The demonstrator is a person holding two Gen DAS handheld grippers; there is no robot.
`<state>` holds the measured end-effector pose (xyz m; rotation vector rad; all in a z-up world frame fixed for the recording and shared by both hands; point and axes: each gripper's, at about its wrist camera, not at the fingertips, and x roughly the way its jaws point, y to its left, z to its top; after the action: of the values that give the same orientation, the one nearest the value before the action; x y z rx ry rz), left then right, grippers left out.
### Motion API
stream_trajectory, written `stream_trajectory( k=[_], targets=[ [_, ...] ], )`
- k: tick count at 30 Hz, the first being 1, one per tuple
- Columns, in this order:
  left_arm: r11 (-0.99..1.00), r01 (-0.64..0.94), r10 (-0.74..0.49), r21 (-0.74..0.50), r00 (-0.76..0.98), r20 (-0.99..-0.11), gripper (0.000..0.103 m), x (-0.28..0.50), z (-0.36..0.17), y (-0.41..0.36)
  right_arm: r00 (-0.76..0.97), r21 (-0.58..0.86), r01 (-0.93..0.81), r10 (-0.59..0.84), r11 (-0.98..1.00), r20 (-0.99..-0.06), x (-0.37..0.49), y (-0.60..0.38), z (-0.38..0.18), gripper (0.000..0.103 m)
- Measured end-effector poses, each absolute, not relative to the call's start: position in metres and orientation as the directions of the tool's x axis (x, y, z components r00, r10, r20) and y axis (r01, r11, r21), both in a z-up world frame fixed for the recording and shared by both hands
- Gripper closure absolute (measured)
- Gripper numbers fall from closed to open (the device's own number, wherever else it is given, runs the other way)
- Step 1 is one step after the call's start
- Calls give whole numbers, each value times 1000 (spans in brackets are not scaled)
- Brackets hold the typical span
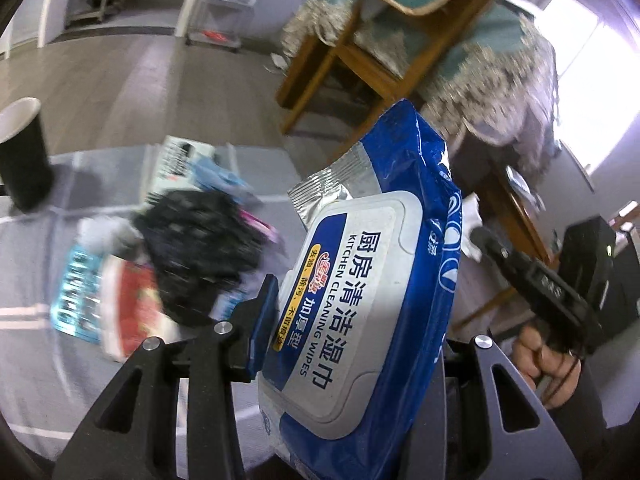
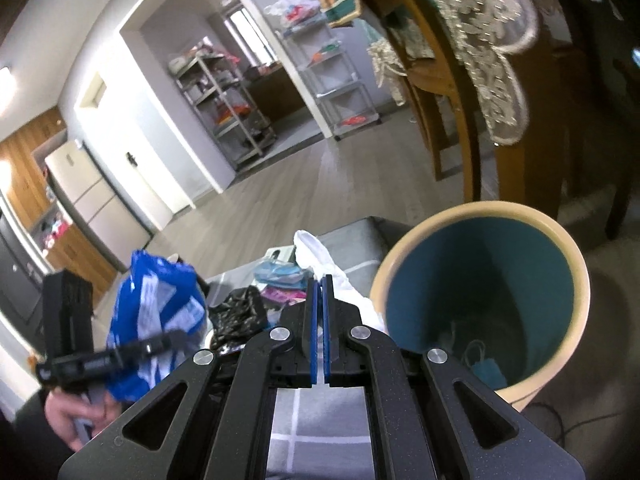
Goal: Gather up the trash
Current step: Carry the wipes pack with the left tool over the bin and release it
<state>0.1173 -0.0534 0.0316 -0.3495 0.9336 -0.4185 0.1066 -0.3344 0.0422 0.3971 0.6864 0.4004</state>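
A blue pack of kitchen cleaning wipes (image 1: 360, 280) with a white flip lid is clamped between the fingers of my left gripper (image 1: 360, 312), held up above a grey surface; its far finger is hidden behind the pack. The right wrist view shows the same pack (image 2: 160, 292) at the left, blurred. My right gripper (image 2: 319, 280) is shut with nothing between its blue pads and points just left of a cream-rimmed bin (image 2: 480, 216) with a teal inside. A small blue paper bag (image 2: 486, 372) lies at the bin's bottom.
A pile lies on the grey lined surface (image 1: 60, 380): a crumpled black bag (image 1: 200, 248), a red-and-white packet (image 1: 132, 304), a blue blister pack (image 1: 76, 296). A black cup (image 1: 24, 156) stands far left. White cloth (image 2: 320, 256) drapes beside the bin. Wooden chairs (image 1: 340, 60) stand behind.
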Motion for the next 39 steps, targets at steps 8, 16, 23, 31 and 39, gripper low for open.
stream_trajectory(
  k=[8,16,23,31,39],
  targets=[
    [845,256,-534,-471,458,-710,64,142,24,-114,729,500,-140,431,855,-532,108,-357,34,100],
    [817,294,-577,-497,406,-709,63,187,18,-180,745,515,-37,367,856,-557,107,-382,25,100],
    [792,293,-611,-536,349,-711,62,230,-5,-219,745,519,27,329,854,-581,112,-397,16,100],
    [783,244,-622,-572,295,-725,59,264,-37,-239,724,516,78,307,853,-617,124,-406,3,100],
    [796,229,-605,-560,270,-750,45,271,-52,-253,694,512,117,298,851,-655,131,-408,-6,99]
  ],
)
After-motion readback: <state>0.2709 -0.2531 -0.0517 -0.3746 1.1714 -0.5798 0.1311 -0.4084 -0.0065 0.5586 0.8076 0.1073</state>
